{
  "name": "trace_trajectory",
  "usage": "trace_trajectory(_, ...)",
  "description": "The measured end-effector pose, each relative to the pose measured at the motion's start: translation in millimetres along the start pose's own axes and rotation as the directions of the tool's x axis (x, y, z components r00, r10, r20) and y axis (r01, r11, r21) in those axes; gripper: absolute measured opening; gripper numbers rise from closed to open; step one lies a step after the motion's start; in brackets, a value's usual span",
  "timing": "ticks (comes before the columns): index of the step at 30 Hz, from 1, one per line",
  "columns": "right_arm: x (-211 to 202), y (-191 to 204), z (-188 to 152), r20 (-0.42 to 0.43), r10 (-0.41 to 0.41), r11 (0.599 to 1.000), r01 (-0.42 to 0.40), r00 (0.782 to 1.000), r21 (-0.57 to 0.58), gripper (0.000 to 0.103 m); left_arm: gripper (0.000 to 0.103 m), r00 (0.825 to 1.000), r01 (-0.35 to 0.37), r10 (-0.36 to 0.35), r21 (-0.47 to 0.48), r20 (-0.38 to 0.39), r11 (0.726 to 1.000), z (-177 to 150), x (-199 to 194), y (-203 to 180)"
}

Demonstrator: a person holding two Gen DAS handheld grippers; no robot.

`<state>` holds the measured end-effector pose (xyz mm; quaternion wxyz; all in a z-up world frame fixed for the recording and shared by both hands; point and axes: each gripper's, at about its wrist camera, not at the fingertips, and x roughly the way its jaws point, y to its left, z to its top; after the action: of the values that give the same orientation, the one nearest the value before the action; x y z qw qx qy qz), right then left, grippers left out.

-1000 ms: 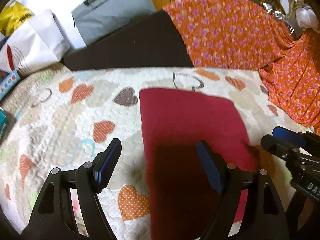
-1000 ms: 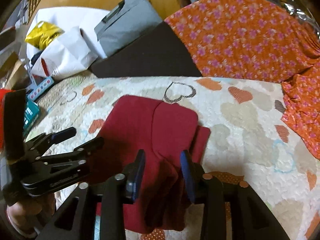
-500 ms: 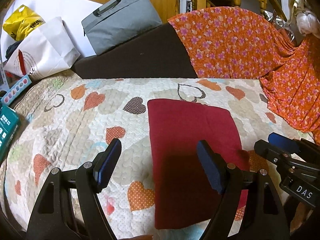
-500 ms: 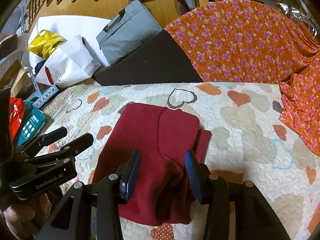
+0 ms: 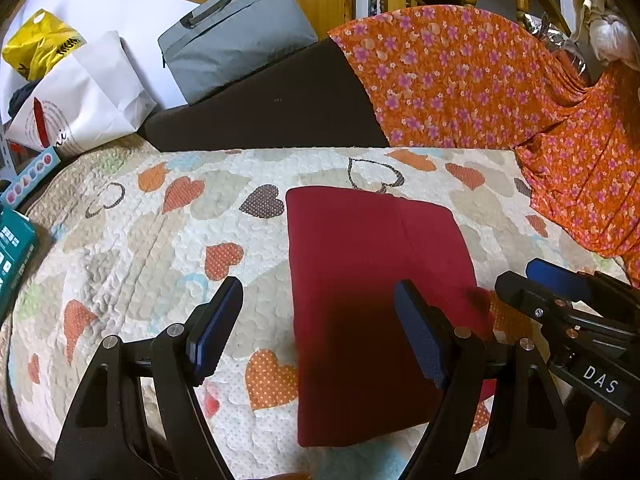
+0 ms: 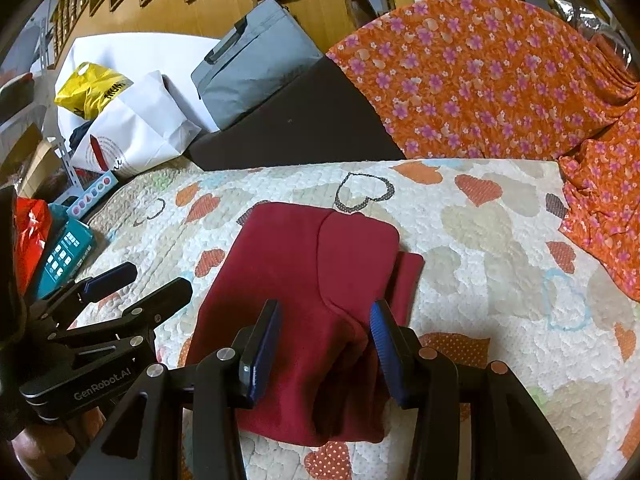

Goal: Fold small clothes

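A dark red garment [image 5: 372, 280] lies folded into a rectangle on a heart-patterned quilt [image 5: 160, 248]; it also shows in the right wrist view [image 6: 312, 292], with one panel folded over the other. My left gripper [image 5: 318, 332] is open and empty, held above the garment's near left edge. My right gripper [image 6: 324, 344] is open and empty, above the garment's near edge. The right gripper shows at the right of the left wrist view [image 5: 560, 304], and the left gripper at the left of the right wrist view [image 6: 120, 300].
An orange floral cloth [image 5: 520, 112] drapes over the back and right side. A dark cushion [image 5: 272, 116], a grey bag [image 5: 236, 48], white [image 5: 84, 104] and yellow bags [image 5: 36, 44] stand behind. A teal box [image 6: 64, 256] lies at the quilt's left edge.
Both grippers have drawn back and up from the garment, so more of it and the quilt shows. The right gripper's jaws have opened wider. The garment lies still.
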<state>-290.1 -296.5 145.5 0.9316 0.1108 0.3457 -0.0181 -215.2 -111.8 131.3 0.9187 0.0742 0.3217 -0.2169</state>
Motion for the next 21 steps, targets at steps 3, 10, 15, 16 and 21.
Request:
trace_trajectory(3, 2.6, -0.7, -1.1, -0.009, -0.001, 1.000, 0.001, 1.000, 0.002, 0.045, 0.079, 1.000, 0.002, -0.002, -0.002, -0.004, 1.000, -0.5, 1.4, 0.6)
trace_trajectory(10, 6.1, 0.1, -2.2, -0.020, 0.001, 1.000, -0.001, 1.000, 0.001, 0.045, 0.079, 1.000, 0.000, 0.000, -0.001, -0.008, 1.000, -1.6, 2.9, 0.3)
trace_trajectory(15, 6.5, 1.2, -2.9, -0.024, 0.003, 1.000, -0.003, 1.000, 0.002, 0.045, 0.079, 1.000, 0.000, 0.000, -0.001, -0.010, 1.000, -2.4, 4.0, 0.1)
trace_trajectory(16, 7.2, 1.2, -3.0, -0.025, 0.003, 1.000, -0.003, 1.000, 0.004, 0.045, 0.079, 1.000, 0.000, 0.000, -0.002, -0.009, 1.000, -2.2, 3.3, 0.2)
trace_trajectory(21, 11.1, 2.8, -4.6, -0.035, 0.002, 1.000, -0.002, 0.999, 0.006, 0.045, 0.079, 1.000, 0.000, 0.000, -0.003, -0.015, 1.000, -4.7, 5.4, -0.8)
